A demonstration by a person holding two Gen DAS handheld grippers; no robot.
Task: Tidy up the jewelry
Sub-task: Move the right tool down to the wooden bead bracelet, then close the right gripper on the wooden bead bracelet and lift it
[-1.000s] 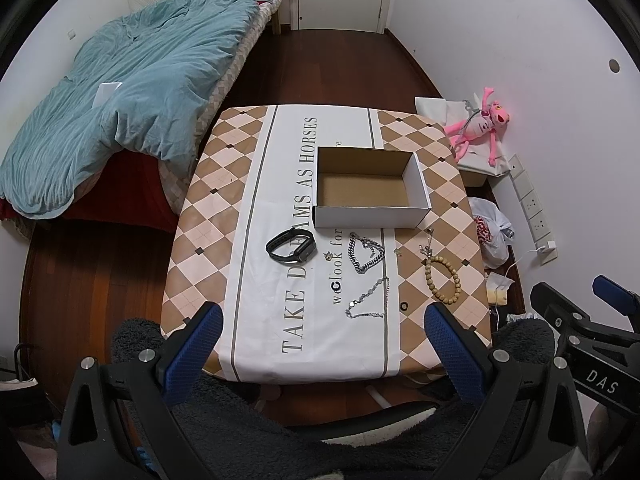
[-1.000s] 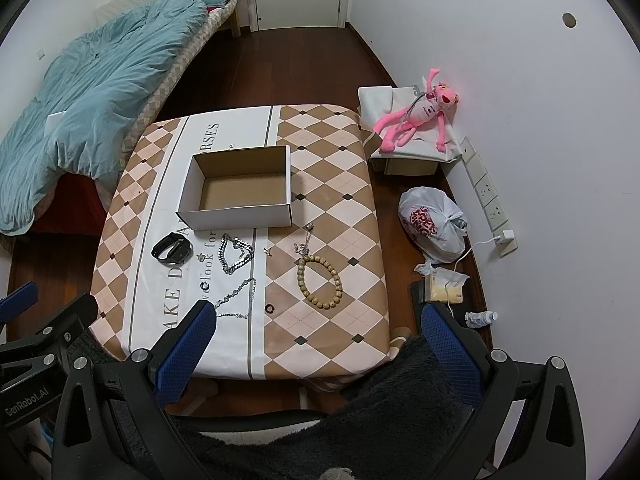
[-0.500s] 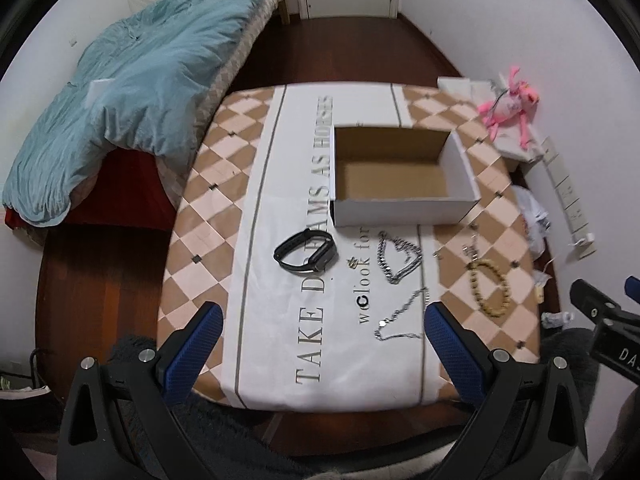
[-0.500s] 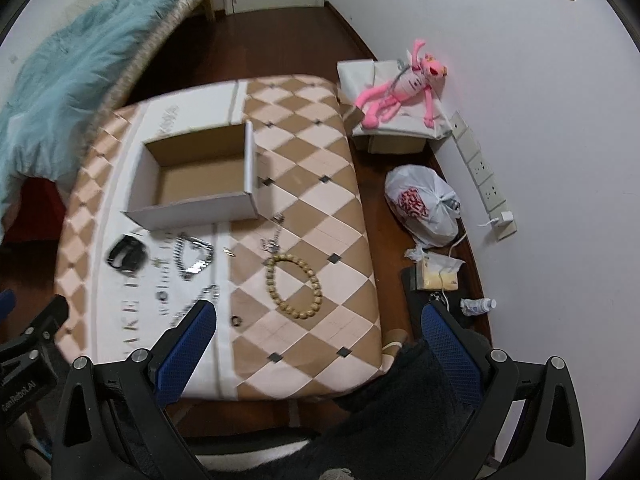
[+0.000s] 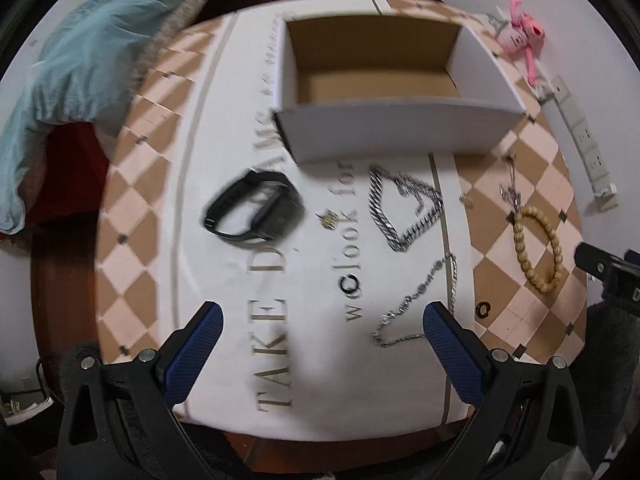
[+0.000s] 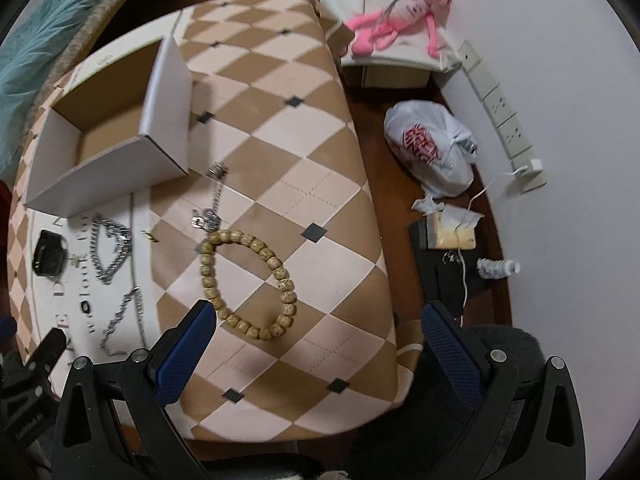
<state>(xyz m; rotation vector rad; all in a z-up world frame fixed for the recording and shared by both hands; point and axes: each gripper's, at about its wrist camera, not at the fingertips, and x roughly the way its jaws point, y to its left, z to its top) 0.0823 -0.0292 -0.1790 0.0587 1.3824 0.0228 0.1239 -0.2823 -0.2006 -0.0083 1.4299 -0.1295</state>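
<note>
left tool [image 5: 320, 322] wide open, right tool [image 6: 316, 322] wide open, both empty

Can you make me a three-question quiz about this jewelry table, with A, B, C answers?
1. Where is the bead bracelet?
A. in the box
B. on the checkered cloth
C. on the floor

2. What colour is the watch band?
A. black
B. pink
C. gold

3. How are the right tongs?
A. shut on a chain
B. shut on nothing
C. open

Answers:
1 B, the beads lie on the cloth, outside the cardboard box.
2 A, the band looks black on the white stripe.
3 C, the blue pads stand wide apart, holding nothing.
</note>
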